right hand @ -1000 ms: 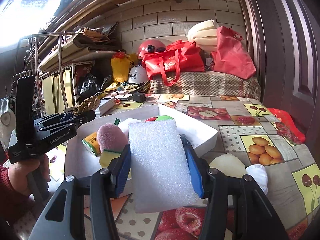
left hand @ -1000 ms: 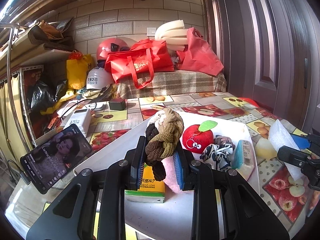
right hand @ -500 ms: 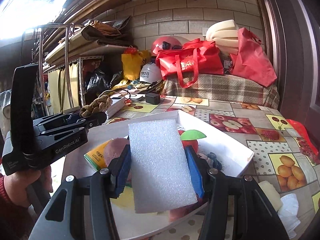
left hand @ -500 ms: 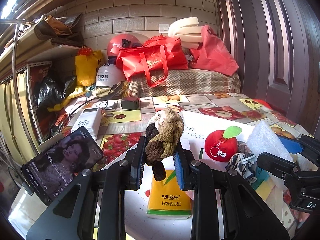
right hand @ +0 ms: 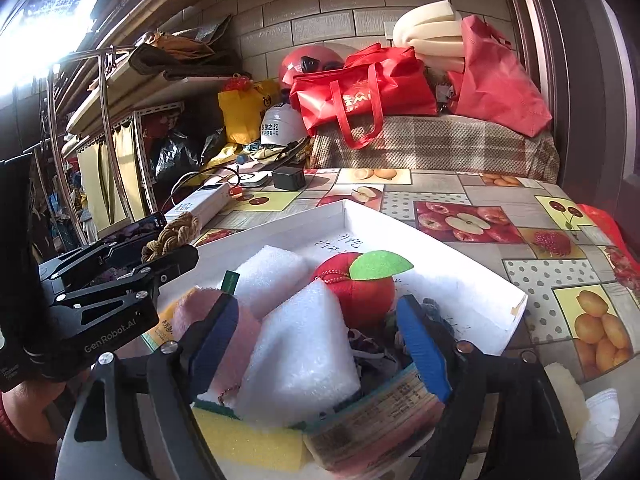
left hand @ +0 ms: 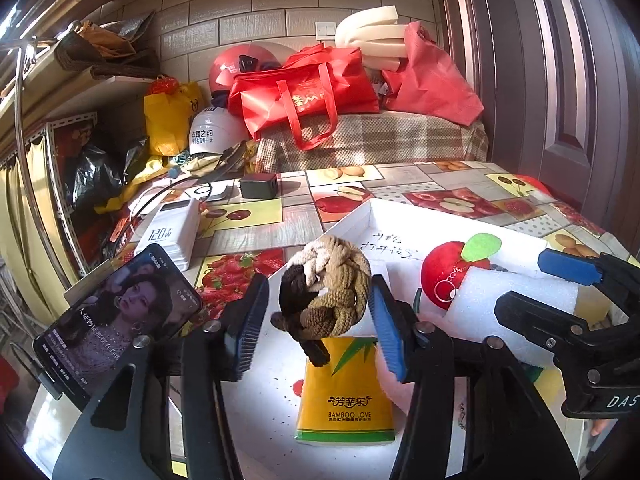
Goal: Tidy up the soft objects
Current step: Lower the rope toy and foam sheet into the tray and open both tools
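Both grippers are over the white tray [right hand: 516, 302], each at the drop-off stage by the look of it. Right gripper [right hand: 320, 344]: jaws spread apart, white foam block [right hand: 298, 354] sits between them, tilted, apparently touching neither pad, resting on the pile in the tray, so probably just let go. Under and around it: yellow sponge [right hand: 248, 442], pink soft thing [right hand: 236, 332], a flat printed pack [right hand: 380, 420], patterned cloth scraps [right hand: 370, 346], then a red plush apple [right hand: 360, 292] and a second foam piece [right hand: 268, 272] further in. Left gripper [left hand: 318, 322]: jaws also wide, braided rope knot [left hand: 326, 302] between the blue pads, seems loose or barely touching the right pad; can't tell if it is hanging or already resting. Below it a yellow tissue pack [left hand: 346, 396] lies flat in the tray. Items are bunched at the near end, far end of the tray bare with handwriting. Beyond the tray: fruit-print tablecloth [right hand: 472, 220], phone [left hand: 116, 316], power bank [left hand: 170, 232], black charger [left hand: 259, 185]. Far back: red bags [left hand: 304, 92], helmets [left hand: 232, 68], brick wall [left hand: 256, 12].
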Motion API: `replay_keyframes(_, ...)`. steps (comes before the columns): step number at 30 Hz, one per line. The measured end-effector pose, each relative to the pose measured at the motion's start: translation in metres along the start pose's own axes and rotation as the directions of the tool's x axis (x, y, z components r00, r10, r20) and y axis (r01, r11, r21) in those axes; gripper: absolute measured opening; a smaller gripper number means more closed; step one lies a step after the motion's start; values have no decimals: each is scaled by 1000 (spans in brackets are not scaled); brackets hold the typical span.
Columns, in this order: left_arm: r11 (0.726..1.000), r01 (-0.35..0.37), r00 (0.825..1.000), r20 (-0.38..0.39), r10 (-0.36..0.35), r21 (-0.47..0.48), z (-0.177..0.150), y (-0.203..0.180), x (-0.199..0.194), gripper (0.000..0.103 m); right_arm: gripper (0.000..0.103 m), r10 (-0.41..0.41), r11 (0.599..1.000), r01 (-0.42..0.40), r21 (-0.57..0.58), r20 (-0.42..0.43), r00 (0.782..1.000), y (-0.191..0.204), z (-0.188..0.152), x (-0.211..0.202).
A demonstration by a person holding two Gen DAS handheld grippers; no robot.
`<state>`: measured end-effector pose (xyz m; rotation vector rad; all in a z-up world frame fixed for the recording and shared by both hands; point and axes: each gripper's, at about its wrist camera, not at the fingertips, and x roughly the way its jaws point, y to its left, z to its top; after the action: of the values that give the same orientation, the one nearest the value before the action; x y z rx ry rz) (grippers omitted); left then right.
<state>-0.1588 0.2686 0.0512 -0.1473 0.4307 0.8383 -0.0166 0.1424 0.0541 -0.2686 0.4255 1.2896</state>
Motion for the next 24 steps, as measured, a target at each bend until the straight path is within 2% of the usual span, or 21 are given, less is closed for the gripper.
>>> replay_keyframes(1,1000,-7,1000,8,7,-1,0,0,-2,87,86,-5,1000,5,-10,9,1000,2,0,-1)
replay_keyframes(3,1000,-14,999,33,14,0,-1,0,-6,95,92,-15,999,16,-27,20,1000,6,0,-4)
replay_keyframes(4,1000,-17,999,42,17,2,-1,-1,-8,100,102,-20,999,21,-35,24,1000,7,0,-3)
replay_keyframes(5,1000,-18,999,50,18,-1,-2,0,-10,103,103,-35,999,36,-34,29,999,7,1,-4)
replay_keyframes(24,1000,-24,997,75,25,-11,-1,7,-15,103,103,-47,999,49,-19,94,994,4,1,-13)
